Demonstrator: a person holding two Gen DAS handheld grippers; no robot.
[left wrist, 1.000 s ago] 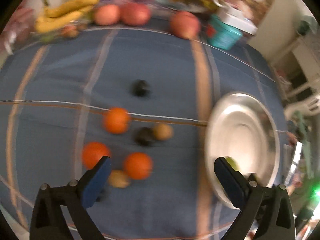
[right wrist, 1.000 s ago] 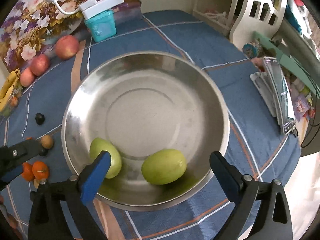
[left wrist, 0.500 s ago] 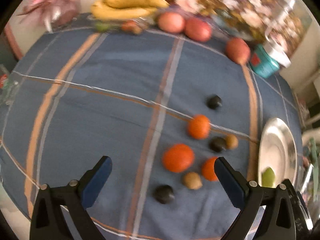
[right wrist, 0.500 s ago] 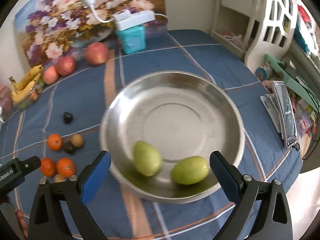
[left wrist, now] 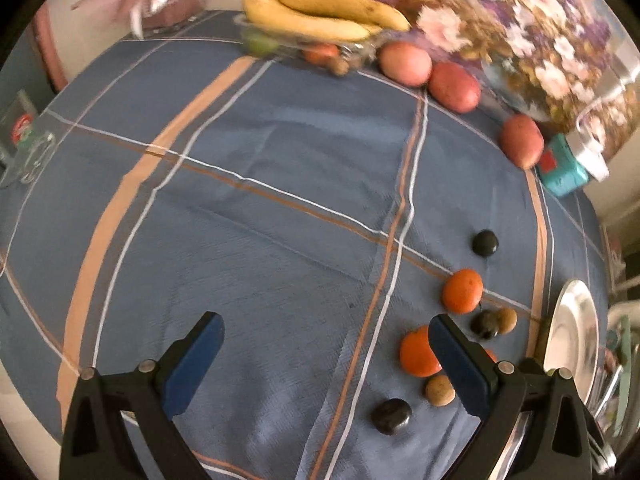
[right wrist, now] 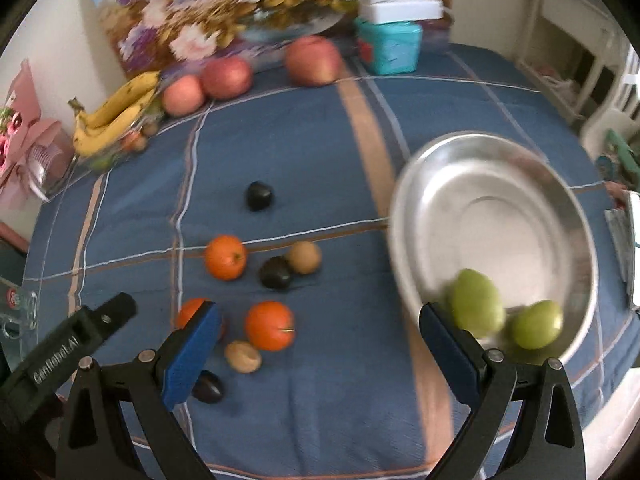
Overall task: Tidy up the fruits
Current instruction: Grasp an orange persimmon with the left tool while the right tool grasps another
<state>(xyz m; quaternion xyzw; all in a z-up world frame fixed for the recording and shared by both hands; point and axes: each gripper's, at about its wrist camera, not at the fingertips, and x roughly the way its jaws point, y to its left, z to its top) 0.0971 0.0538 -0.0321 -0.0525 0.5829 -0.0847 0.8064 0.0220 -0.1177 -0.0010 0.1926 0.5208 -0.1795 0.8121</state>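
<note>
A steel bowl (right wrist: pixel 532 184) on the blue checked tablecloth (left wrist: pixel 280 200) holds two green fruits (right wrist: pixel 476 308). Left of it lie three oranges (right wrist: pixel 225 257), two brown fruits (right wrist: pixel 305 257) and three dark fruits (right wrist: pixel 260 196). The same cluster shows at the right of the left wrist view, with an orange (left wrist: pixel 462 291) and the bowl's rim (left wrist: pixel 572 320). My left gripper (left wrist: pixel 326 358) is open and empty over bare cloth. My right gripper (right wrist: pixel 318 350) is open and empty, above the near oranges.
Bananas (left wrist: pixel 316 16) in a glass dish and three red apples (left wrist: pixel 454 87) line the far edge by a floral picture (right wrist: pixel 224 4). A teal box (right wrist: pixel 390 46) stands behind the bowl. A pink gift bag (right wrist: pixel 24 148) sits at left.
Both grippers have swung left. The bowl slid to the right of each view, and the small fruit cluster came under the right gripper. Both stayed open.
</note>
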